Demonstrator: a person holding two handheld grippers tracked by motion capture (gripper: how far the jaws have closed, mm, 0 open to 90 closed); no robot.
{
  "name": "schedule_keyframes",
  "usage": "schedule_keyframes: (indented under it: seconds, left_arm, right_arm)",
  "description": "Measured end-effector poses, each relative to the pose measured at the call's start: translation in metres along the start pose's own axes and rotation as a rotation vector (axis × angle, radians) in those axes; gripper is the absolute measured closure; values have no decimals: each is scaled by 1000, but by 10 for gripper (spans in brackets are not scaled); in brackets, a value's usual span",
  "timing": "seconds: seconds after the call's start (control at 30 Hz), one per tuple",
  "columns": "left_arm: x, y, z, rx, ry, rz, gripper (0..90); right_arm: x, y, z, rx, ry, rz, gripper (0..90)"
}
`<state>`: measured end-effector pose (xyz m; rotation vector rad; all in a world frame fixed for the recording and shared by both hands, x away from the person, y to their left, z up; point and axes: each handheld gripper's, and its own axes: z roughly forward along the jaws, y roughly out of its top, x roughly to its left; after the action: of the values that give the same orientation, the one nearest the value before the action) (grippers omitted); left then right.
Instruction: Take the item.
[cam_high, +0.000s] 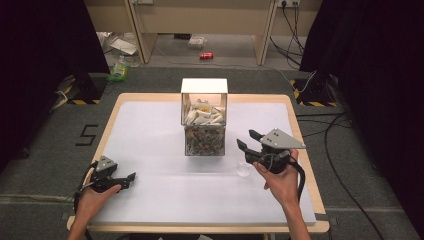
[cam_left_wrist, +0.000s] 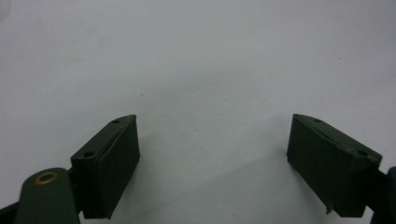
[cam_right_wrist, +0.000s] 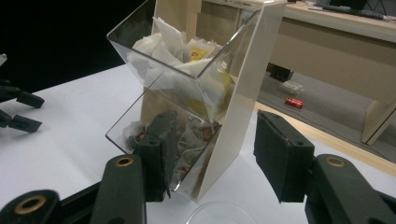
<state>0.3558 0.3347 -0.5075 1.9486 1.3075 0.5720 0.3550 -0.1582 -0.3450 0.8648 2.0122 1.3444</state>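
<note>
A two-tier clear dispenser (cam_high: 204, 122) with a cream back stands at the middle of the white table (cam_high: 150, 130). Its upper bin (cam_right_wrist: 182, 60) holds white and yellow sachets; its lower bin (cam_right_wrist: 140, 128) holds darker packets. My right gripper (cam_high: 248, 139) hovers open just right of the dispenser, pointing at it, with nothing between the jaws (cam_right_wrist: 215, 140). A small clear cup (cam_high: 243, 170) sits on the table under that gripper, its rim (cam_right_wrist: 219, 210) low in the right gripper view. My left gripper (cam_high: 131, 177) rests open and empty near the front left, over bare table (cam_left_wrist: 212, 158).
The table's wooden edge (cam_high: 300, 130) runs close to my right hand. Beyond the far edge lie a red can (cam_high: 206, 55), desk legs and litter on the floor. Cables (cam_high: 340, 165) trail on the floor at the right. Black curtains flank both sides.
</note>
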Motion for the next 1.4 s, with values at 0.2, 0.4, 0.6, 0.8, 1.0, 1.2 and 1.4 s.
schedule_keyframes:
  seconds: [0.2,0.4,0.6,0.8,1.0,1.2,1.4]
  left_arm:
    - [0,0,0,0,0,0,161]
    - [0,0,0,0,0,0,161]
    - [0,0,0,0,0,-1,161]
    - [0,0,0,0,-1,0,161]
    - [0,0,0,0,0,0,161]
    - [0,0,0,0,0,0,161]
    - [0,0,0,0,-1,0,161]
  right_arm:
    - [2,9,8,-11,14,-8,510]
    - [5,16,14,-27,12,-21,520]
    - [10,25,16,-51,24,-29,530]
    - [13,33,21,-69,34,-41,545]
    - [16,39,28,-71,43,-48,556]
    - [17,42,32,-78,52,-54,570]
    - [18,47,38,-79,63,-63,592]
